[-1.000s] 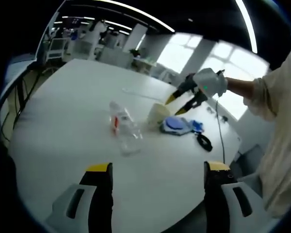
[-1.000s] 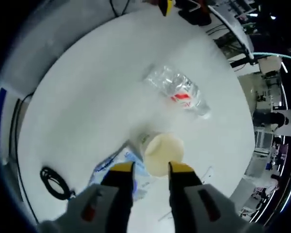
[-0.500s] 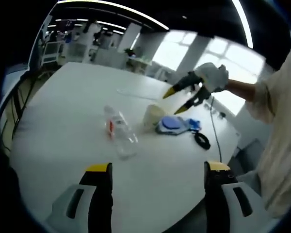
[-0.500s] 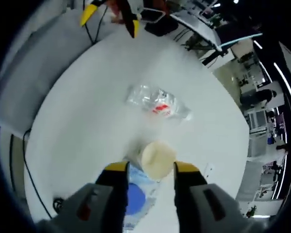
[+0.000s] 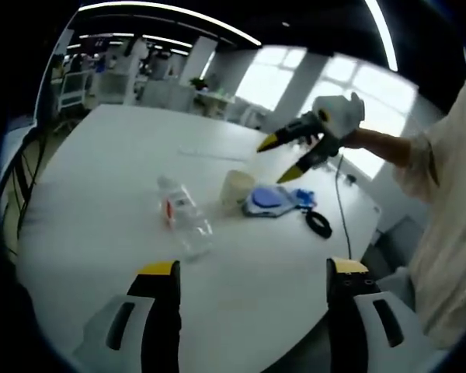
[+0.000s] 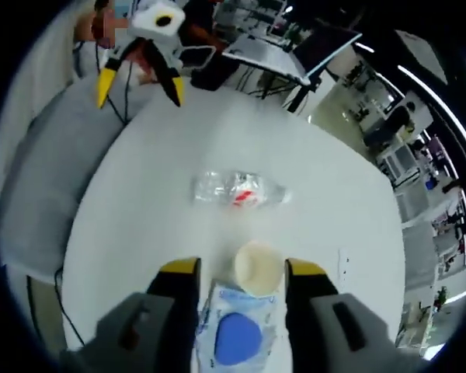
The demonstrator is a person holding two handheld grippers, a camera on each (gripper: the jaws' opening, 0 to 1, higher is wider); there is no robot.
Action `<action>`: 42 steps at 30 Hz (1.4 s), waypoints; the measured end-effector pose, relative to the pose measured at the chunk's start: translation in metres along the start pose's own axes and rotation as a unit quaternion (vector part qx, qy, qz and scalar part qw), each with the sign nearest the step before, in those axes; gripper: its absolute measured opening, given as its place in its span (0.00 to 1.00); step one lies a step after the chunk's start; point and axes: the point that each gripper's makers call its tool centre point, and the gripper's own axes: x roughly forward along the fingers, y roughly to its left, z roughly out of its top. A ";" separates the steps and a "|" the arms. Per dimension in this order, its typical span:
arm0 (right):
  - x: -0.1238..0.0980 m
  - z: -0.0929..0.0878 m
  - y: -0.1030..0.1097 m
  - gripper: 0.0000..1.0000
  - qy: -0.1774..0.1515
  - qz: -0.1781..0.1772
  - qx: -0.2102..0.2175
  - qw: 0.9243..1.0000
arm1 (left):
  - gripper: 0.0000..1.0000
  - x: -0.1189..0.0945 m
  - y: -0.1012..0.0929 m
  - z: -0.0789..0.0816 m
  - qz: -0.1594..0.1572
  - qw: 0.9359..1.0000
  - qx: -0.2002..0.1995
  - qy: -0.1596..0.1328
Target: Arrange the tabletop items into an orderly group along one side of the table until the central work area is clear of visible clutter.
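Opposed views (shared bottle (image 5: pixel 183 220))

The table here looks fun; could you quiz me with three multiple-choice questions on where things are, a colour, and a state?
1. Where does the cream cup sit?
A. Between the plastic bottle and the blue-and-white packet
B. On the floor
C. Inside the bottle

2. What colour are the tips of the right gripper?
A. Green
B. Yellow
C. Pink

3. How is the bottle placed?
A. Standing upright
B. Lying on its side
C. Held in a gripper

Answers: 1 A, the right gripper view shows the cup on the white table between them. 2 B, both tips are yellow. 3 B, it lies flat on the table, untouched.
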 end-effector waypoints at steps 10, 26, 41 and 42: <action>-0.008 0.017 0.001 0.50 -0.064 0.005 0.114 0.991 | 0.73 0.002 -0.005 0.005 -0.007 1.000 0.011 0.004; -0.015 0.058 -0.020 0.51 -0.146 0.024 0.275 0.950 | 0.73 0.003 -0.013 0.009 -0.018 1.000 0.020 0.006; 0.001 0.102 -0.065 0.50 -0.217 0.108 0.474 0.847 | 0.73 -0.003 -0.009 0.006 -0.012 1.000 0.015 0.002; 0.003 0.103 -0.065 0.50 -0.215 0.116 0.481 0.842 | 0.73 -0.003 -0.009 0.006 -0.011 1.000 0.014 0.001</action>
